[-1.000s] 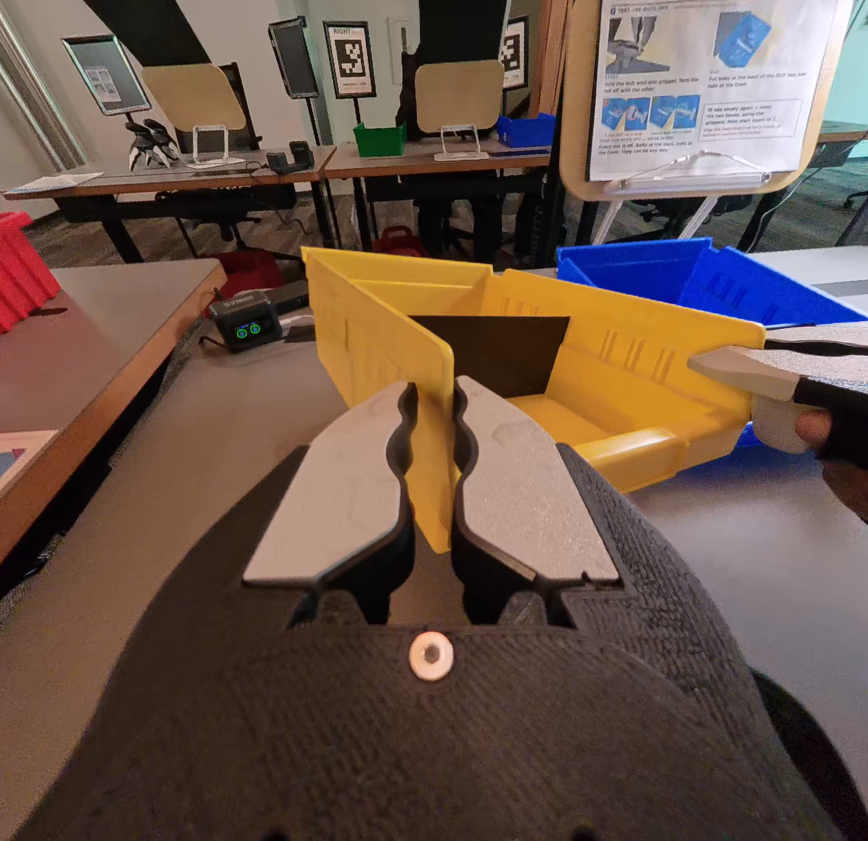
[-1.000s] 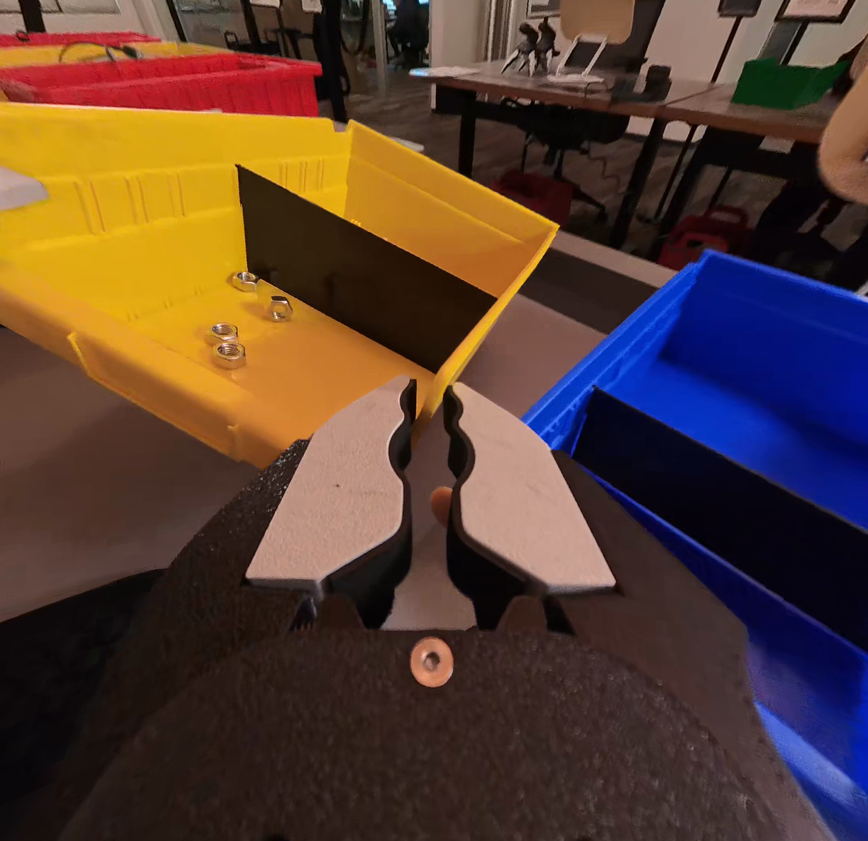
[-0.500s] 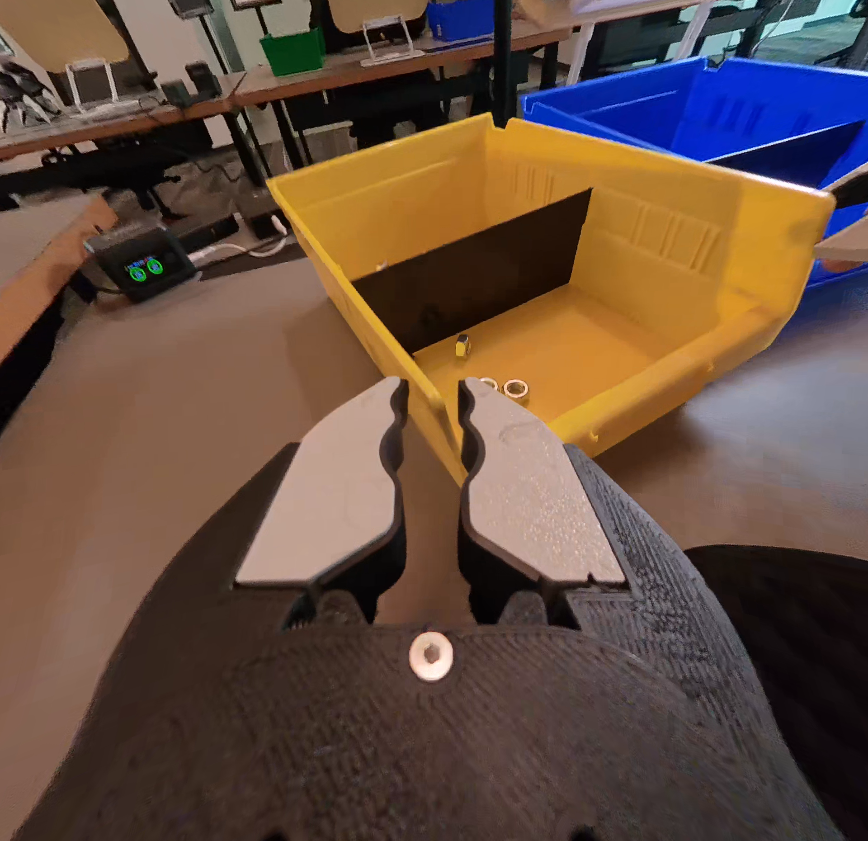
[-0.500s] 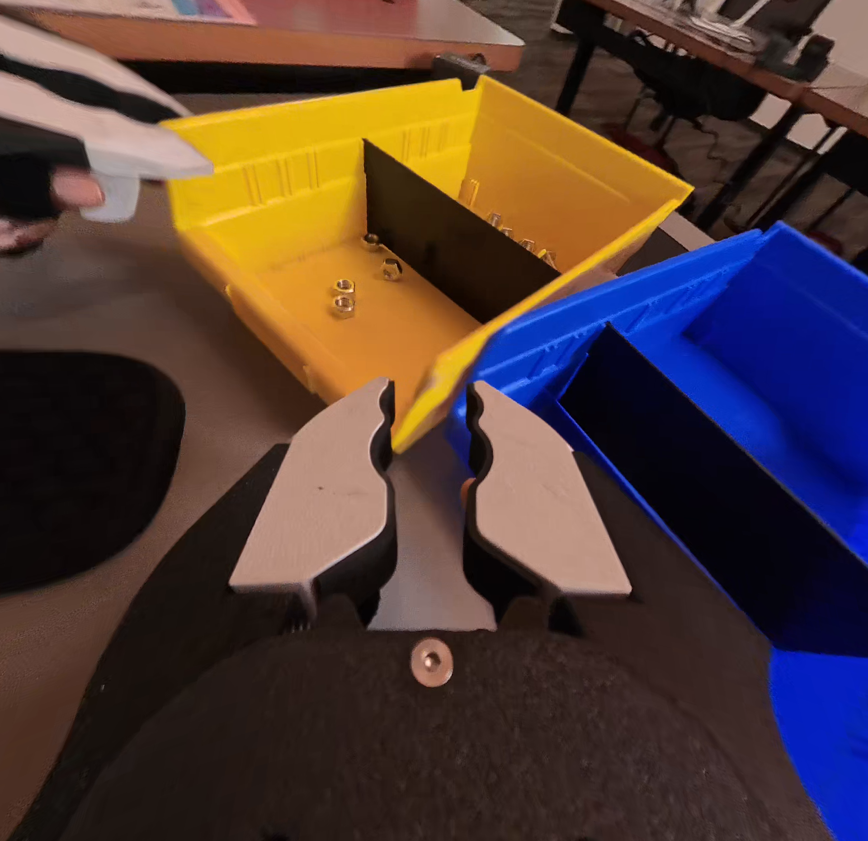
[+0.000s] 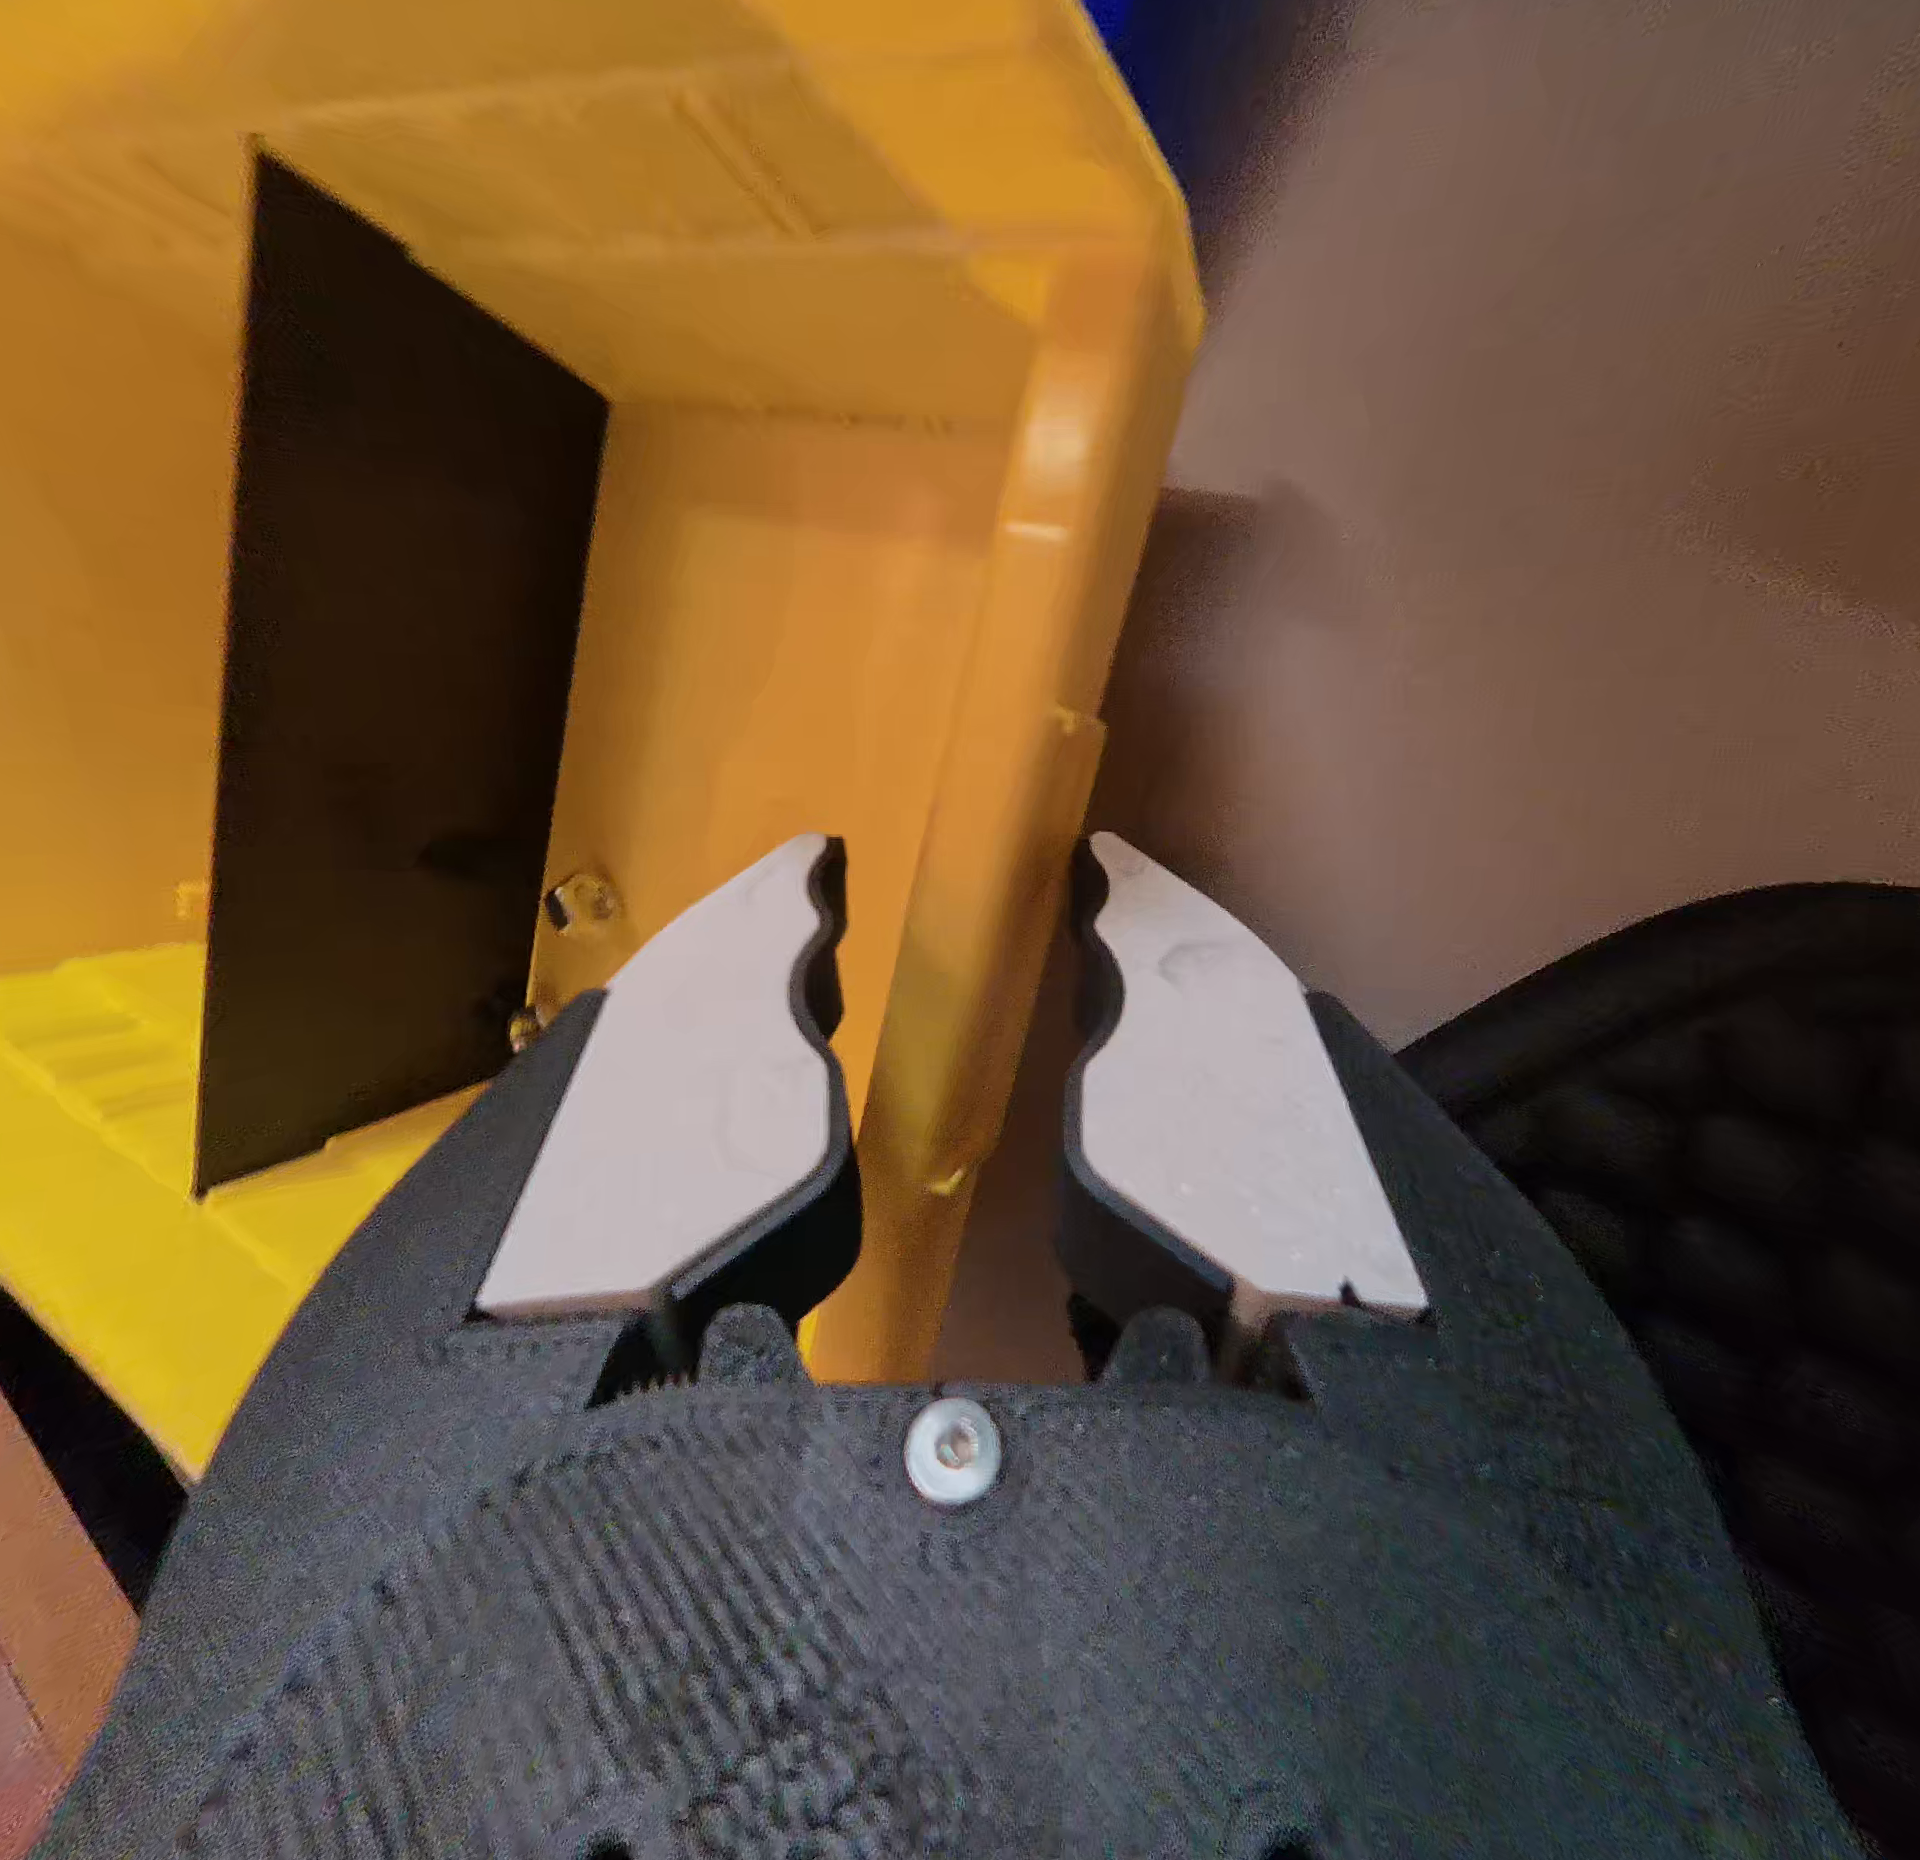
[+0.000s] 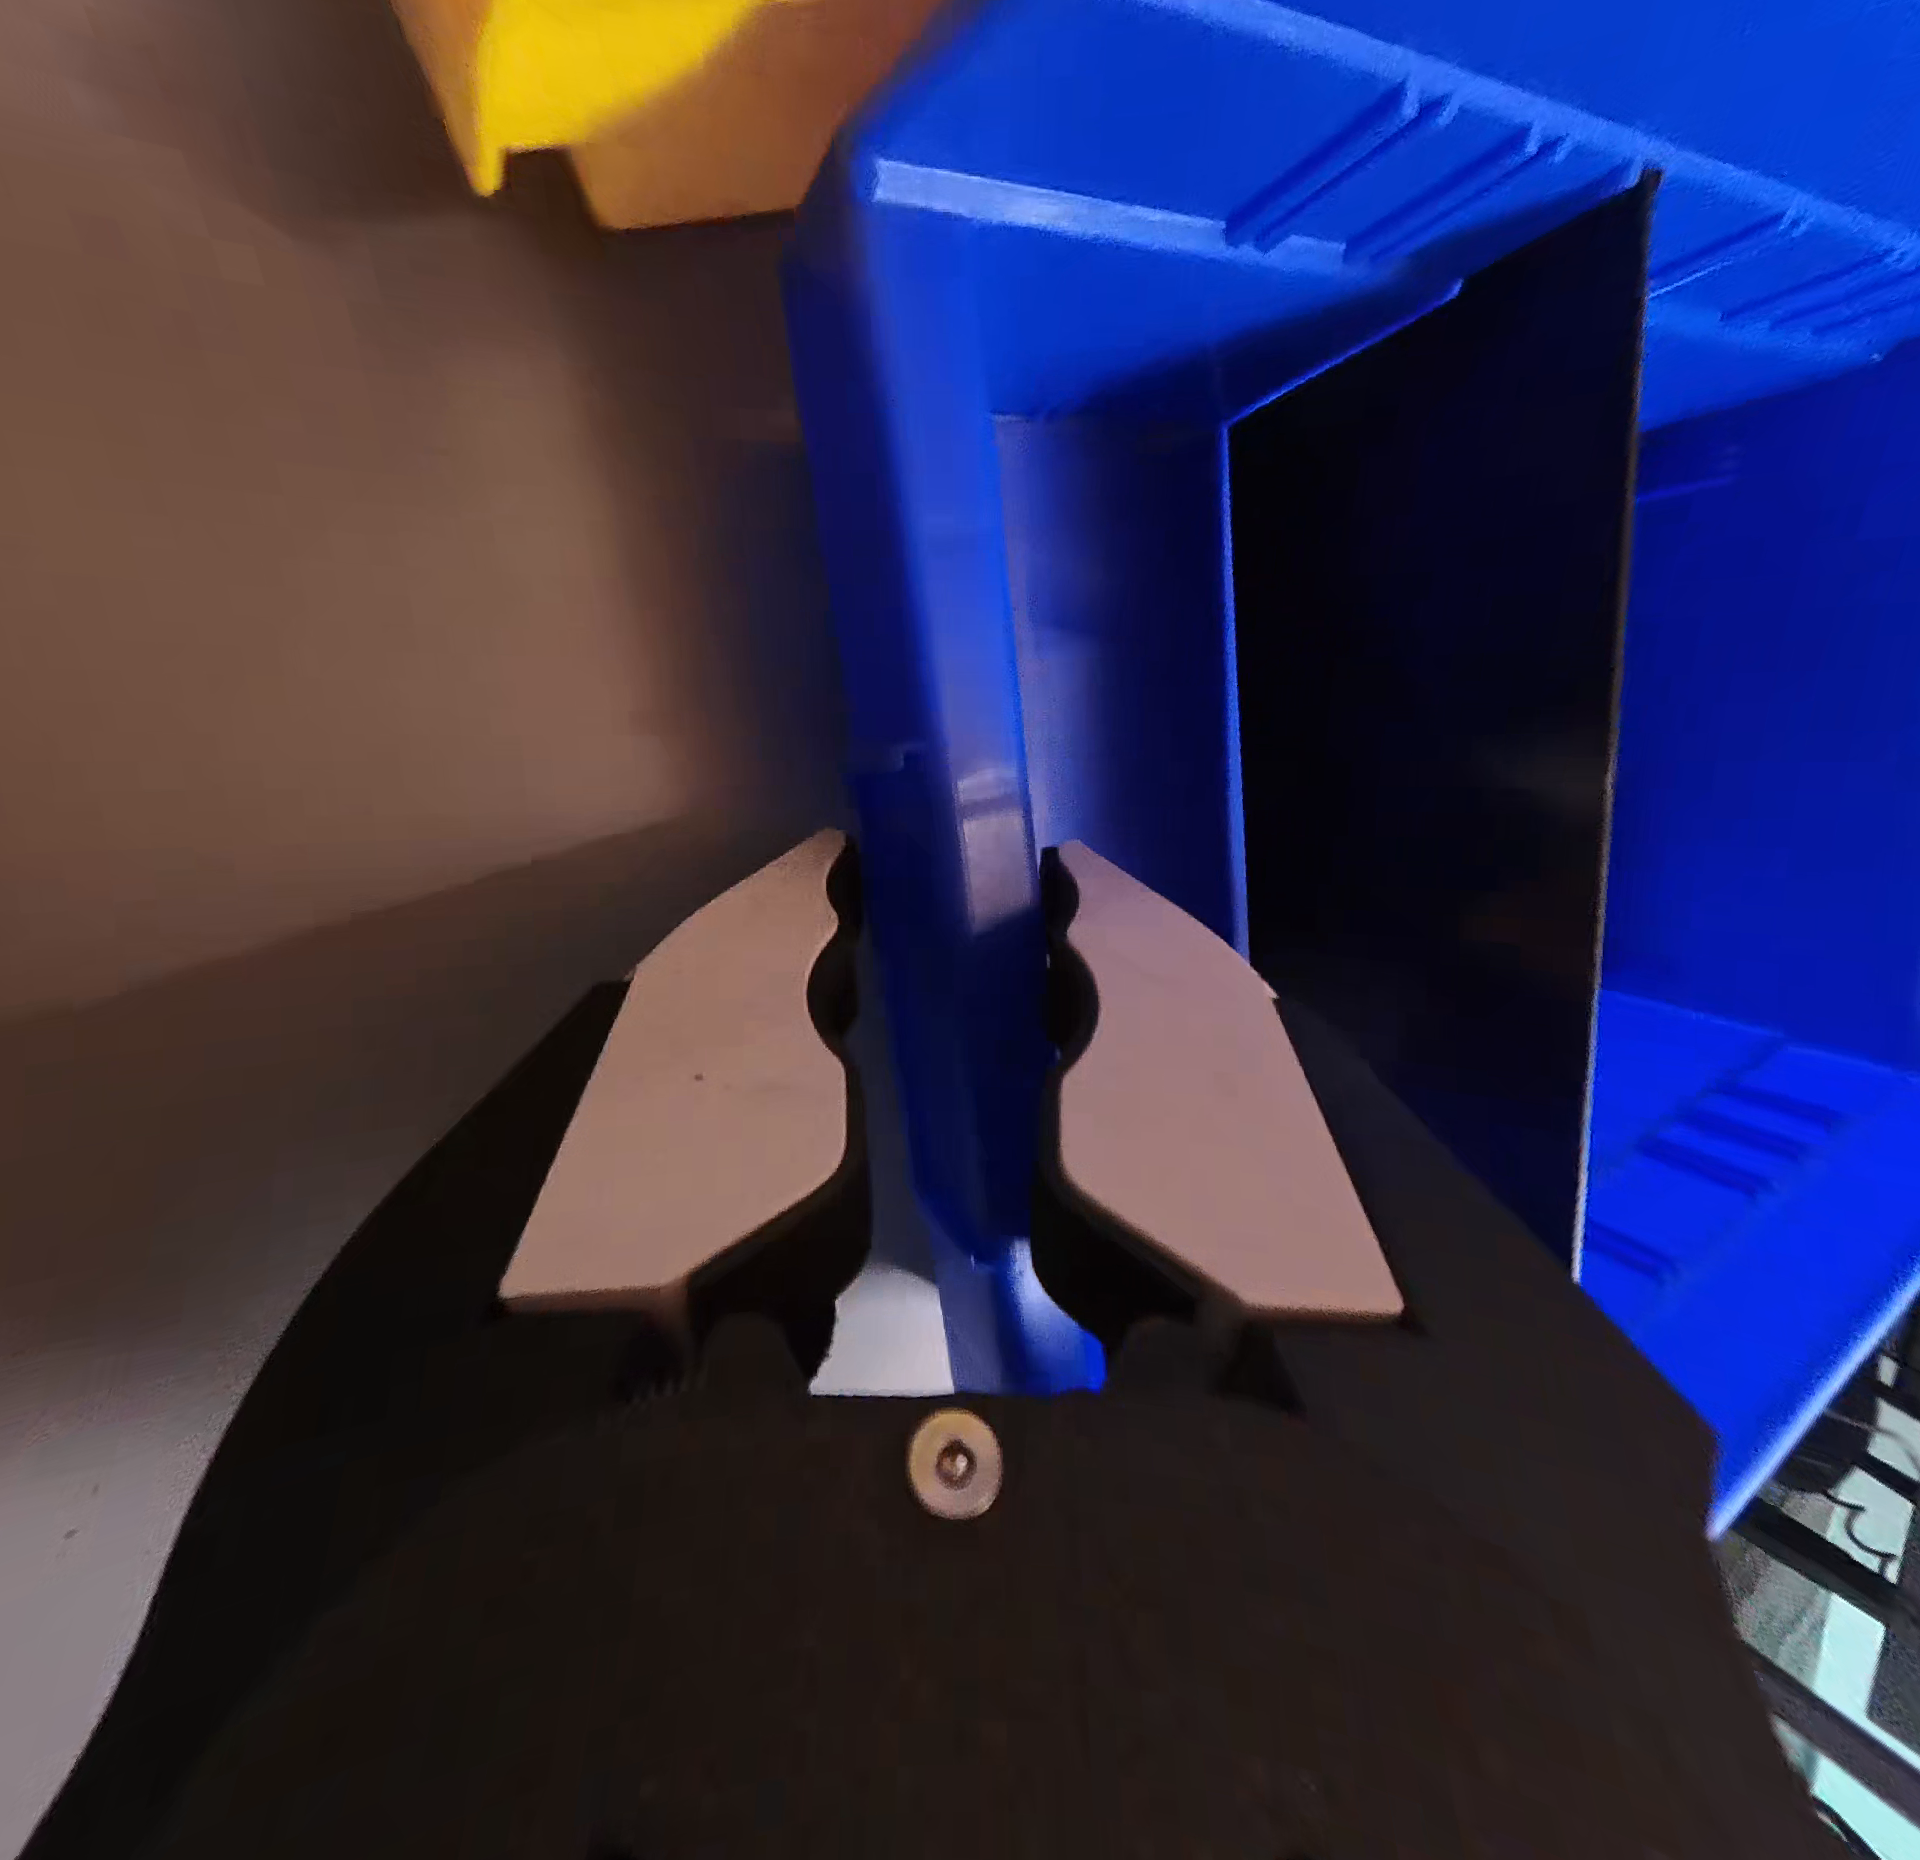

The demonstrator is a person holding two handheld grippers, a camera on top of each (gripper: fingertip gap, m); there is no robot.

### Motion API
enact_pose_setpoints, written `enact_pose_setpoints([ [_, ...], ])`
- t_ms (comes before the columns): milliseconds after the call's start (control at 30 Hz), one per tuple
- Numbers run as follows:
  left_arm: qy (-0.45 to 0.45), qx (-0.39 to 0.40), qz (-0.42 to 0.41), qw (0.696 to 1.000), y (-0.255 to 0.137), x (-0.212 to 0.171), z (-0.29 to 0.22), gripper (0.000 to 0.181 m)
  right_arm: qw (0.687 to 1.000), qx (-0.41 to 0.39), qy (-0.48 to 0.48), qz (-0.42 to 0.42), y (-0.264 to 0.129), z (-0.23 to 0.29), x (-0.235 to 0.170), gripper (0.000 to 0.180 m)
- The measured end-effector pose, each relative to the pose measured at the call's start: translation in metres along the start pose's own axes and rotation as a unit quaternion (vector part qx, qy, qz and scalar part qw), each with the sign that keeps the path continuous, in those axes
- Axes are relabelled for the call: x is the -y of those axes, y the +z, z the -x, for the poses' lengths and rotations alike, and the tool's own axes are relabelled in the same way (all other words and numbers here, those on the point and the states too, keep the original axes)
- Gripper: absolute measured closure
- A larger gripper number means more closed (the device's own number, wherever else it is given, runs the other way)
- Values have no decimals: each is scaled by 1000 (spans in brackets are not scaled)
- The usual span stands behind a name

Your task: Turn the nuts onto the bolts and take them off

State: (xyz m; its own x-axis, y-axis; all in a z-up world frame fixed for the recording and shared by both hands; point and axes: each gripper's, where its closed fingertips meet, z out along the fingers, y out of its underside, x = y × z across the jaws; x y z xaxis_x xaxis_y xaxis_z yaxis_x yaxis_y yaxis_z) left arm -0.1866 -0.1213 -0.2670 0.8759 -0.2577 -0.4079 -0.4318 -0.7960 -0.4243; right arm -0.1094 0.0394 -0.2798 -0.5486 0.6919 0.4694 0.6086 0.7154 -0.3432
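The yellow bin [image 5: 727,356] has a black divider [image 5: 405,667]. A silver nut [image 5: 582,901] lies by the divider's foot, and a second nut [image 5: 520,1026] peeks out beside my left finger. My left gripper [image 5: 961,854] is open and straddles the yellow bin's front wall, with small gaps on both sides. My right gripper [image 6: 945,854] is shut on the front wall of the blue bin [image 6: 1351,200], which fills the space between the fingers. The blue bin's front compartment looks empty. No bolts are visible.
A black divider [image 6: 1434,719] splits the blue bin. A corner of the yellow bin [image 6: 644,75] shows blurred at the upper left of the right wrist view. A black mat [image 5: 1714,1083] lies on the grey-brown table [image 5: 1558,460] right of the yellow bin. Left tips to right tips: about 20 cm. The silver nut [image 5: 582,901] is closer to my left gripper, around 10 cm from its tips; the right tips are 25 cm off.
Both grippers dropped and moved in close. The left opened wider and now straddles the yellow bin's front wall. The right moved from the yellow bin's corner onto the blue bin's front wall.
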Motion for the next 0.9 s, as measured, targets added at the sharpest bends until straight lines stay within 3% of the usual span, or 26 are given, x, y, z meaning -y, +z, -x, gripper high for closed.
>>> enact_pose_setpoints([
  [33, 14, -9, 3, 1000, 2, 2, -3, 144, 1000, 2, 1, -2, -5, 3, -5, 147],
  [300, 23, -15, -17, 999, 13, 19, -2, 151, 998, -32, 44, 23, -49, 15, -94, 148],
  [533, 13, -23, -14, 1000, 25, 25, 12, 152, 991, -58, 89, 77, -70, -15, -189, 148],
  [700, 6, -25, -9, 1000, 35, 29, 28, 152, 990, -54, 91, 97, -71, -42, -228, 149],
  [900, -1, -17, -14, 1000, 45, 32, 45, 152, 985, -48, 114, 121, -70, -58, -245, 145],
])
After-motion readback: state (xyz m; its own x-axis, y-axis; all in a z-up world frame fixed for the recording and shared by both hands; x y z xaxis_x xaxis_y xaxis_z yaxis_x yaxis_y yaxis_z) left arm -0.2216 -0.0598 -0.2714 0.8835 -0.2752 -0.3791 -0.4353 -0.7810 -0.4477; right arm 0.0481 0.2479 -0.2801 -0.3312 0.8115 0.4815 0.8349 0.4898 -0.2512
